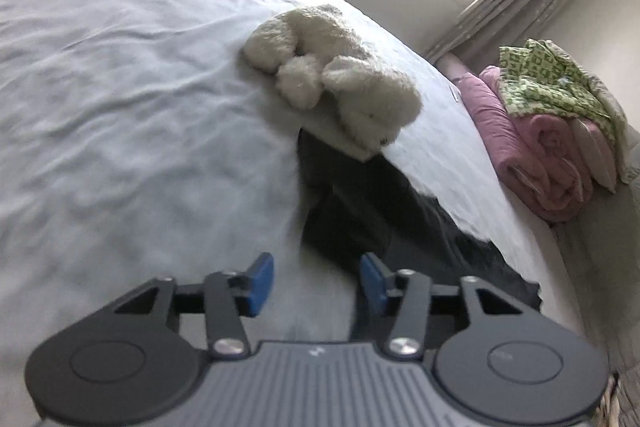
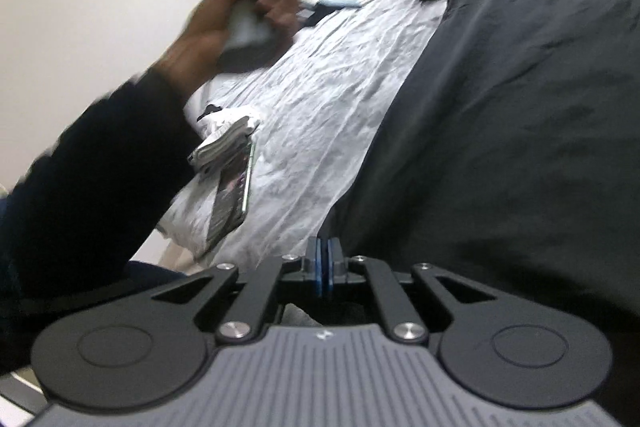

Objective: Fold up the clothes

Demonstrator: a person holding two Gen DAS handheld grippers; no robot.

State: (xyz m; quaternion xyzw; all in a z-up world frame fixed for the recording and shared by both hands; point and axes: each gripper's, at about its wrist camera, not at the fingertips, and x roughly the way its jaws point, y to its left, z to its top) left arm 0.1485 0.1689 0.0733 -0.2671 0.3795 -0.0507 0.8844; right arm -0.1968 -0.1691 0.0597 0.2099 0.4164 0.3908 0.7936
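Both grippers show plainly. On the left gripper [image 1: 317, 283] the blue pads [image 1: 261, 283] stand apart with nothing between them, tilted down over the pale bed sheet [image 1: 120, 87] close beside the near corner of the dark garment [image 1: 400, 223]. Pads of the right gripper [image 2: 324, 263] are pressed together, and a dark edge rises from their tips into the garment [image 2: 520, 107], so they appear to pinch its hem; the contact itself is too blurred to be sure of.

From the right wrist view, the person's left hand [image 2: 236, 23] is raised above the far side of the bed, fingers wrapped round the handle of its gripper, the wrist bent and a dark sleeve [image 2: 88, 167] trailing down to the lower left. That hand is smeared by motion blur.

Spread flat, the garment covers much of the sheet, its far end tucked under a white plush toy [image 1: 336, 75]. A phone [image 2: 232, 195] lies on the sheet beside a folded white cloth [image 2: 224, 143]. Beyond the bed, pink bedding [image 1: 532, 147] is stacked under a green patterned cloth [image 1: 560, 83].
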